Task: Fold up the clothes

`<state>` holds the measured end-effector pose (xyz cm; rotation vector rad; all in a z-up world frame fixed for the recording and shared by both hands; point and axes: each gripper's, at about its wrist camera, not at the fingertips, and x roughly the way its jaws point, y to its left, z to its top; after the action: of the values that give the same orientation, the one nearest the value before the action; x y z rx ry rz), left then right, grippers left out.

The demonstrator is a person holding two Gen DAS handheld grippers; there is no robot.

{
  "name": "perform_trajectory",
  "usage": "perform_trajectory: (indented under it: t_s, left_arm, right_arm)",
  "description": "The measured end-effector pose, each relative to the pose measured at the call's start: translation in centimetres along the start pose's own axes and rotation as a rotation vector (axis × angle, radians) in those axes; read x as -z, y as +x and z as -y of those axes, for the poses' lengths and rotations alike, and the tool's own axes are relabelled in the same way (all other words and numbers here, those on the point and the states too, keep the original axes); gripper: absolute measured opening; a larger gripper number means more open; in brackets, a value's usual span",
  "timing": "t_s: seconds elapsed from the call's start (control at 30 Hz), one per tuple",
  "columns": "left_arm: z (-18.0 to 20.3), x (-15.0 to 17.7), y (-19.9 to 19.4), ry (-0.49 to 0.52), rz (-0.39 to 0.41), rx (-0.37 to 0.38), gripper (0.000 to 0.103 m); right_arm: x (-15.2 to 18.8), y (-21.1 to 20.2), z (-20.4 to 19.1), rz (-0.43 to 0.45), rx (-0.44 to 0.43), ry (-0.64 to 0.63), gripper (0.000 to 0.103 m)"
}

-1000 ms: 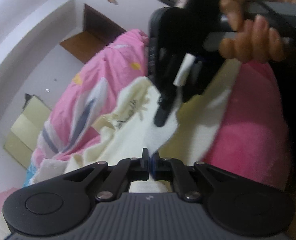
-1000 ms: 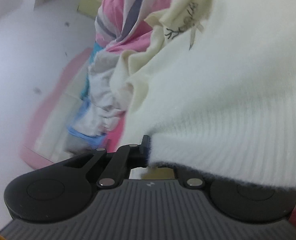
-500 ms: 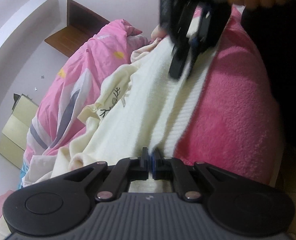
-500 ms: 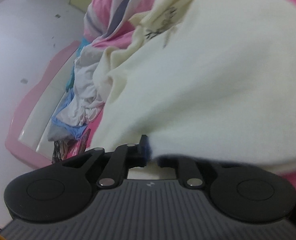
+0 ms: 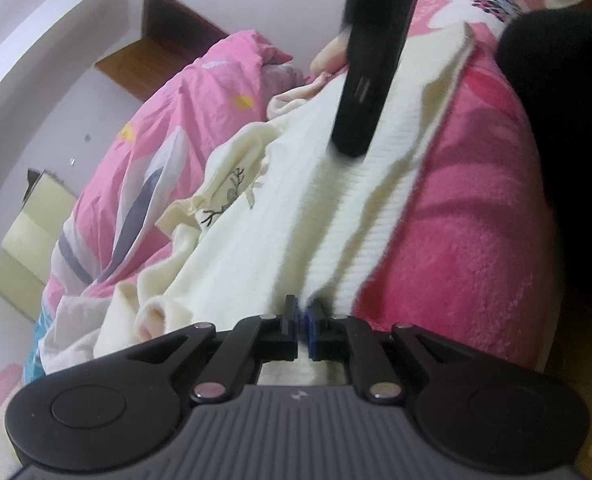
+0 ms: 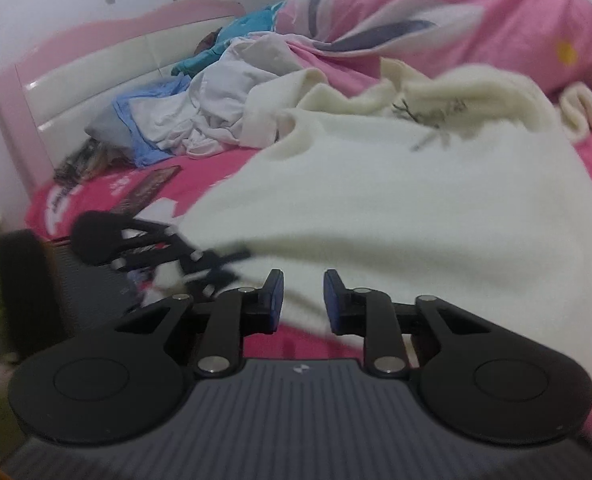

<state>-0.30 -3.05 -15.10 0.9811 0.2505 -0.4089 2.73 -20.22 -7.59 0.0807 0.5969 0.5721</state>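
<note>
Your left claw (image 5: pixel 300 320) clenched on cream sweater (image 5: pixel 296 208) hem, sweater stretching ahead over pink bed (image 5: pixel 467 240). Your right claw (image 6: pixel 299 294) just opening, released, nothing pinched; sweater just ahead, clothes pile (image 6: pixel 200 120) beyond left.

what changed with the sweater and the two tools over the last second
The right tool has just been opening and has let go of the cream sweater; nothing sits between its jaws now. The left tool stays pinched on the sweater's edge, on the pink blanket.

Our right gripper (image 6: pixel 303 298) has just been opening, nothing between its jaws; the cream sweater (image 6: pixel 395 208) lies just ahead.
</note>
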Motion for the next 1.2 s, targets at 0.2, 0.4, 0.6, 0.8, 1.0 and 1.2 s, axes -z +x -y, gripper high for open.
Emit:
perform_trajectory:
  t_s: [0.2, 0.4, 0.6, 0.8, 1.0, 1.2]
  left_arm:
    - [-0.5, 0.7, -1.3, -0.106, -0.081, -0.058, 0.012]
    - [-0.2, 2.1, -3.0, -0.084, -0.128, -0.094, 0.011]
    - [0.0, 2.8, -4.4, -0.053, -0.119, -0.098, 0.003]
    - [0.3, 3.2, -4.8, -0.026, -0.098, -0.061, 0.002]
    - [0.7, 3.7, -4.6, 0.004, -0.093, -0.054, 0.002]
    - [0.7, 3.9, -4.7, 0.021, -0.085, -0.039, 0.002]
  right_arm:
    - [-0.1, 4.9, 1.7, -0.063, 0.03, 0.059, 0.015]
    - [0.2, 4.9, 2.3, -0.057, 0.007, 0.099, 0.013]
    - [0.1, 4.5, 2.0, -0.059, 0.016, 0.091, 0.014]
    - [-0.1, 3.8, 1.7, -0.071, 0.028, 0.069, 0.014]
    - [0.0, 3.6, 1.6, -0.075, 0.033, 0.068, 0.014]
    - [0.1, 3.5, 1.4, -0.076, 0.035, 0.066, 0.016]
